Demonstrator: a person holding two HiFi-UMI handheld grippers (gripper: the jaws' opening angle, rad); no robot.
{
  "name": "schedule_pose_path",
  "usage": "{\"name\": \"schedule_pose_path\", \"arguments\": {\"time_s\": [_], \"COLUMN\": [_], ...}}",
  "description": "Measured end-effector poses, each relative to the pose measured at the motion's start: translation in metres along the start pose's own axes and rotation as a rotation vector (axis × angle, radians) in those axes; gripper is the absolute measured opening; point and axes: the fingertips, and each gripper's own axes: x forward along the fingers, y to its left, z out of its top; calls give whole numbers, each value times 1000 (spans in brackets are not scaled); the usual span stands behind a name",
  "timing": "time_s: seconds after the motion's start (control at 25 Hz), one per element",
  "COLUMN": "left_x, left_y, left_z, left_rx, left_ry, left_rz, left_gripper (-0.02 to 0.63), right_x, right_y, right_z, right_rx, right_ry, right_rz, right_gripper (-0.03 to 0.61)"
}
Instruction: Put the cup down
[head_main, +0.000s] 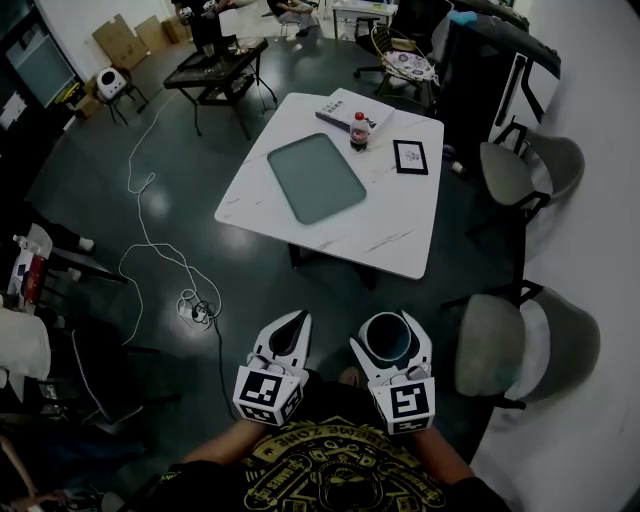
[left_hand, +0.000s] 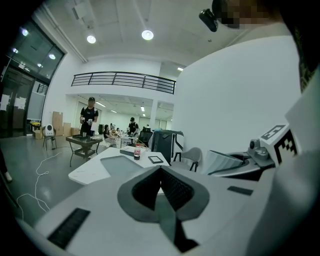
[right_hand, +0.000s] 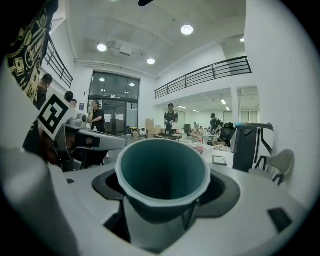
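**Item:** cup (right_hand: 162, 175), teal with a pale rim, mouth up, nothing visible inside.

**Location:** between the jaws of your right hand-held gripper (head_main: 388, 330), close in front of you and well apart from the bench (head_main: 400, 235) at 12 o'clock.

**Grip:** the jaws stand wide and clasp the cup wall below the rim. Your left hand-held gripper (head_main: 297, 320), at 9 o'clock from the right one, has its jaws together and carries nothing.

**Handling (judged):** probably light and fairly stiff, likely plastic. The smooth, tapered wall may slide upward if you squeeze harder. An empty cup tips easily when set down.

**Hold point:** keep your grip mid-wall, under the rim, so the base stays free to land flat.

**Landing spots:** the bare bench at its 6 o'clock edge, nearest you, clear of the tray (head_main: 316, 178) and the bottle (head_main: 360, 130).
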Motion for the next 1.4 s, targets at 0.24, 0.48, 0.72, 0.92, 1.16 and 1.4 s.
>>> {"name": "schedule_pose_path", "arguments": {"time_s": [0.24,0.48,0.72,0.92,1.16,1.4], "left_x": [3,22,46,67,85,99], "left_y": [14,28,45,67,95,126], "left_z": [-10,-9,3,9,20,26], "left_rx": [-16,-21,-10,7,8,-2], "left_ry": [18,28,30,45,33,31], "left_rz": [29,14,-23,-39,-68,-84], "left_gripper": [-9,-9,-9,-9,-9,-9], "right_x": [16,34,59,83,114,143], "right_y": [0,-7,-19,-25,-27,-26], "right_z": [-10,-11,2,11,30,47], "right_rx": [19,21,16,13,-1,-12], "right_ry": [23,50,56,64,77,82], "right_rz": [15,1,-38,-67,-111,-153], "right_gripper": [385,385,385,385,385,385]}}
